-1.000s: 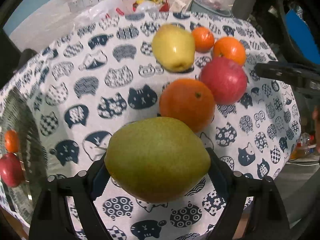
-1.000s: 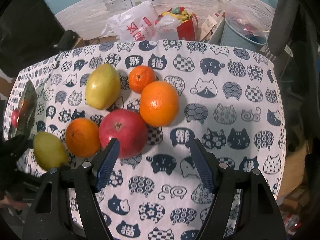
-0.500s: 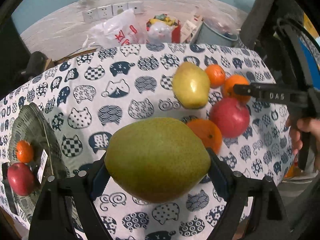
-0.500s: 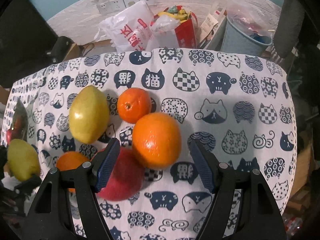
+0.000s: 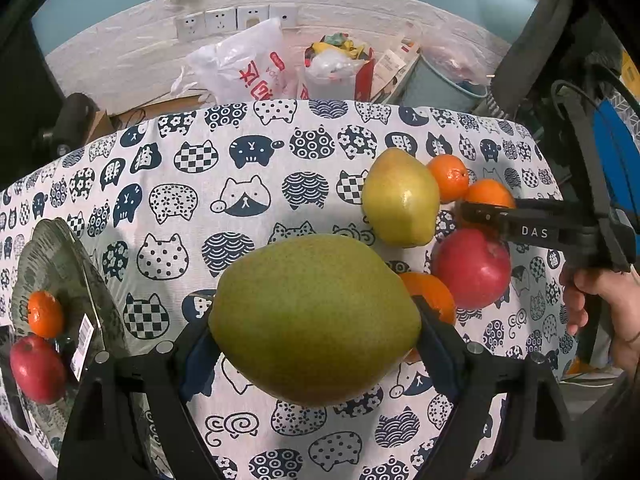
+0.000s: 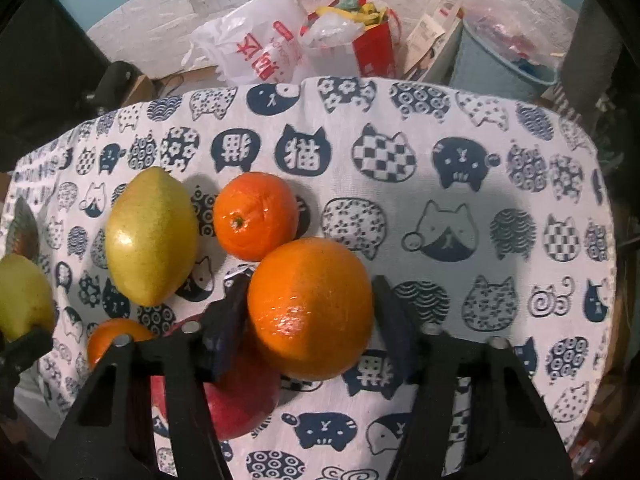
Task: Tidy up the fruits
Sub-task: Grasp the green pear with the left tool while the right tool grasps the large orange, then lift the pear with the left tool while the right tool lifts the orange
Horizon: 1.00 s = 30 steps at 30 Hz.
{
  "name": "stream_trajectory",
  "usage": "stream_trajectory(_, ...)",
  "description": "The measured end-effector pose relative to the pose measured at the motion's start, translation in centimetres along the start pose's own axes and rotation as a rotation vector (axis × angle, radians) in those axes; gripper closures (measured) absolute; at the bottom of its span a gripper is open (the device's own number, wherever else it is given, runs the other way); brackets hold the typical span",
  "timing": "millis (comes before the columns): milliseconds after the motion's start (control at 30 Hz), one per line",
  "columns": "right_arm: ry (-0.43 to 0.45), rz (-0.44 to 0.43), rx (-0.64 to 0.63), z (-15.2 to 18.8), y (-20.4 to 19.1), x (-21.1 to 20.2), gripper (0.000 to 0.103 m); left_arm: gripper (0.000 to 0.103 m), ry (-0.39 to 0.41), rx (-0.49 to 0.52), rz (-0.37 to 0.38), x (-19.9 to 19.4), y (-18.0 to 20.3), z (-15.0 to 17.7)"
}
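My left gripper (image 5: 316, 328) is shut on a green pear (image 5: 314, 318) and holds it above the cat-print tablecloth. A glass plate (image 5: 60, 248) at the far left holds a small orange (image 5: 45, 314) and a red apple (image 5: 37, 368). My right gripper (image 6: 310, 320) is open, its fingers on either side of a large orange (image 6: 310, 308) on the cloth. Around it lie a yellow pear (image 6: 151, 236), a small mandarin (image 6: 255, 216), a red apple (image 6: 240, 400) and another orange (image 6: 112, 340).
The cat-print tablecloth (image 5: 240, 184) covers the table. Behind its far edge are a white plastic bag (image 5: 244, 68), a red bag (image 6: 372, 44) and a blue bin (image 6: 504, 64). Wall sockets (image 5: 236, 20) are on the white brick wall.
My left gripper has risen and pulled back left with the green pear. My right gripper has moved forward and down, so its fingers now straddle the large orange.
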State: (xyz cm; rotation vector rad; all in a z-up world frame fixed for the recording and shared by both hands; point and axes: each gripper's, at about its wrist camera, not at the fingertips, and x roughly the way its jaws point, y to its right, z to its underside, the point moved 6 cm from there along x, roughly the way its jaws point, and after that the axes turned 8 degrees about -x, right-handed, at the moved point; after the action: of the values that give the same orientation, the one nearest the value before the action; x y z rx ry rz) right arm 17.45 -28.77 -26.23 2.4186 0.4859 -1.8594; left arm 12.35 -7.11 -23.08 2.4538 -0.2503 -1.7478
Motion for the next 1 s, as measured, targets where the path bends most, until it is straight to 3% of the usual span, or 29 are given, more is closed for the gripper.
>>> stream_trajectory(400, 0.058, 0.072, -0.018, 0.3, 0.1, -2.5, 0.046, 0.015, 0.019, -0.005, 0.005, -1.1, 0.1, -0.2)
stream_trajectory(1000, 0.187, 0.049, -0.083, 0.7, -3.9, -10.0, 0.046, 0.015, 0.083, -0.023, 0.021, -4.7, -0.3, -0.1)
